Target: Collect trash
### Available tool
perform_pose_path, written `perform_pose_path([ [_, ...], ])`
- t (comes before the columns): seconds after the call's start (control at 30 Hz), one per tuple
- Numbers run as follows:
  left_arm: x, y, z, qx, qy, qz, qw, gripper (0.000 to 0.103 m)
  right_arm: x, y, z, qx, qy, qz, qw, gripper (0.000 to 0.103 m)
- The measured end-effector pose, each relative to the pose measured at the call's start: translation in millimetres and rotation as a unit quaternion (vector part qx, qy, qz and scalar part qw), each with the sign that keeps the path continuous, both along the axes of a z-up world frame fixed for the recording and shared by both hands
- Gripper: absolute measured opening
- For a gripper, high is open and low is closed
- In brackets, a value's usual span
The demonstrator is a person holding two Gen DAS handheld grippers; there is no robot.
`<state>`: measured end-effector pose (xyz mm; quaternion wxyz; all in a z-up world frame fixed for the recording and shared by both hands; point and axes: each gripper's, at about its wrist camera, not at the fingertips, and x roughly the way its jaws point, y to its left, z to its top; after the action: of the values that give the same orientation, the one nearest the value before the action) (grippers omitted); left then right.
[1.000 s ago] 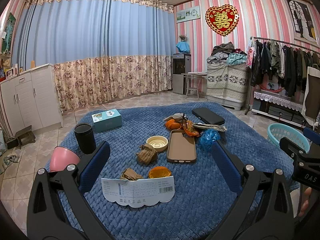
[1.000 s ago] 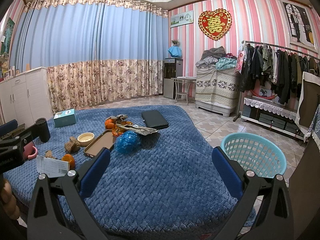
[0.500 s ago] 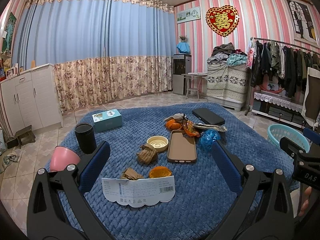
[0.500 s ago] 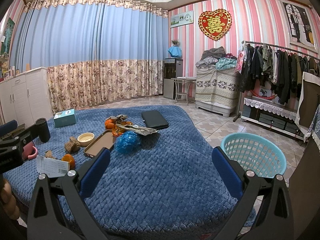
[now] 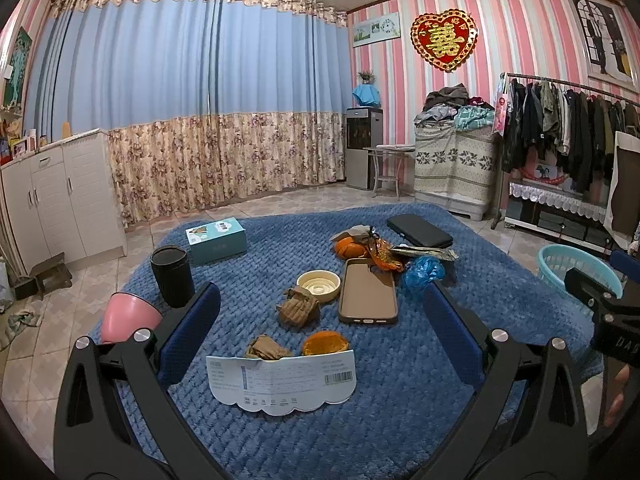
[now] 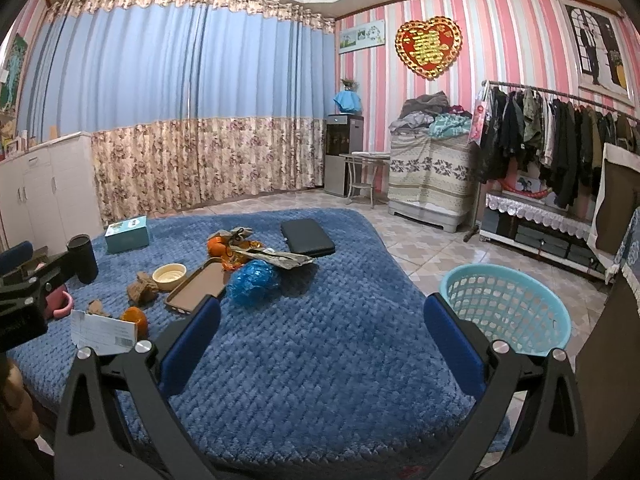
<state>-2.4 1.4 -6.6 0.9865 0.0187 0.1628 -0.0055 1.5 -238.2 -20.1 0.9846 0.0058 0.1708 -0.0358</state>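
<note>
Trash lies on a blue blanket (image 5: 400,420): a white paper ticket (image 5: 282,380), two crumpled brown papers (image 5: 298,306), orange peel (image 5: 324,342), a blue plastic wad (image 5: 424,271) and a heap of peel and wrappers (image 5: 368,246). My left gripper (image 5: 320,332) hovers open above the ticket, holding nothing. A turquoise basket (image 6: 506,310) stands on the floor to the right of the blanket. My right gripper (image 6: 320,336) is open over bare blanket, between the blue wad (image 6: 252,280) and the basket, empty.
Also on the blanket: a brown phone case (image 5: 368,298), a cream bowl (image 5: 319,285), a black cup (image 5: 172,276), a pink cup (image 5: 128,316), a teal box (image 5: 216,240) and a black case (image 5: 418,231). A clothes rack (image 6: 560,136) stands at the right wall.
</note>
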Motion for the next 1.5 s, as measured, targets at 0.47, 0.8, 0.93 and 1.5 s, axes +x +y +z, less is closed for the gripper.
perform_pose_path([
  [0.47,18.1,21.1,-14.8,0.001,0.023,0.012,0.9997,0.098,8.5,4.0,-6.4,0.001,0.012,-0.005,1.0,0.099],
  [0.8,31.5,46.6,-47.8,0.002,0.058,0.022,0.9981,0.098,19.2,-5.7,-12.4,0.013,0.015,-0.032,0.999,0.099],
  [0.93,36.0,50.1,-69.4,0.013,0.083,0.019,0.9963,0.098,22.9,-8.5,-14.9,0.016,0.014,-0.042,0.999,0.099],
  [1.5,32.1,65.4,-109.8,0.028,0.149,0.014,0.9883,0.098,35.5,-21.2,-27.8,0.055,0.076,-0.051,0.994,0.099],
])
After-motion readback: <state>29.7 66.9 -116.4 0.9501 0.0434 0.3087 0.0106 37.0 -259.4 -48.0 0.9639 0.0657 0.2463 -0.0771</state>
